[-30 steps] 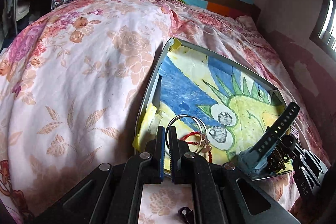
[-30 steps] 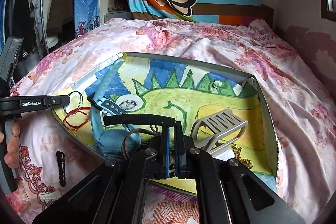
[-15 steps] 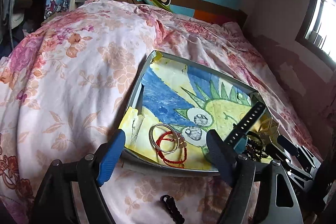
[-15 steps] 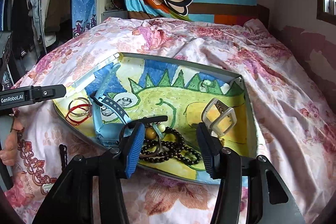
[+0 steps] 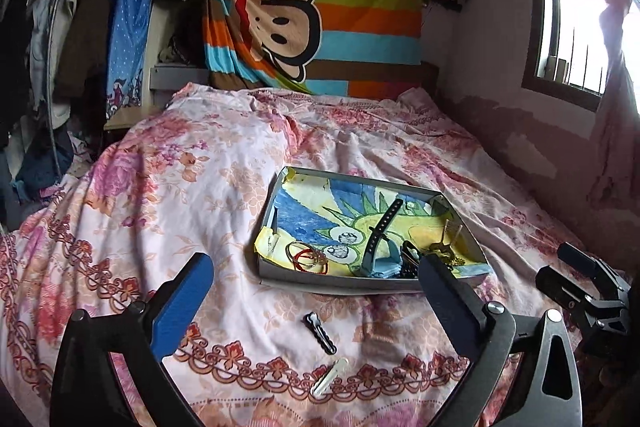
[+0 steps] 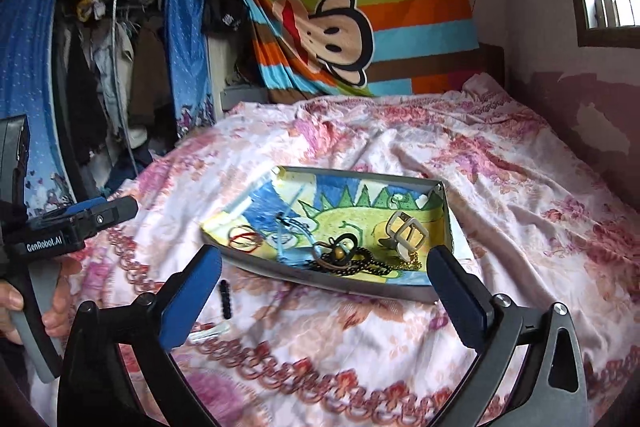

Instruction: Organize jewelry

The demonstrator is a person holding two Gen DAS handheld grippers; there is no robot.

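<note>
A shallow grey tray (image 5: 340, 285) lined with a dinosaur drawing lies on the floral bedspread. In it are silver and red bangles (image 5: 306, 255), a dark watch strap (image 5: 380, 227), a black bead necklace (image 6: 360, 263), a cream buckle piece (image 6: 406, 233) and a gold chain (image 6: 412, 263). My left gripper (image 5: 314, 263) hangs above the bed in front of the tray, its jaws opening wide with nothing between them. My right gripper (image 6: 323, 255) is likewise raised short of the tray (image 6: 320, 283), jaws opening and empty.
A black clip (image 5: 320, 333) and a white clip (image 5: 330, 381) lie on the bedspread in front of the tray. A hand (image 6: 60, 307) holds the left gripper's handle. A striped monkey blanket (image 5: 320, 19) hangs behind the bed; clothes hang at the left.
Both grippers were shut low inside the tray, then opened and pulled back and up. The bangles and the bead necklace stayed in the tray.
</note>
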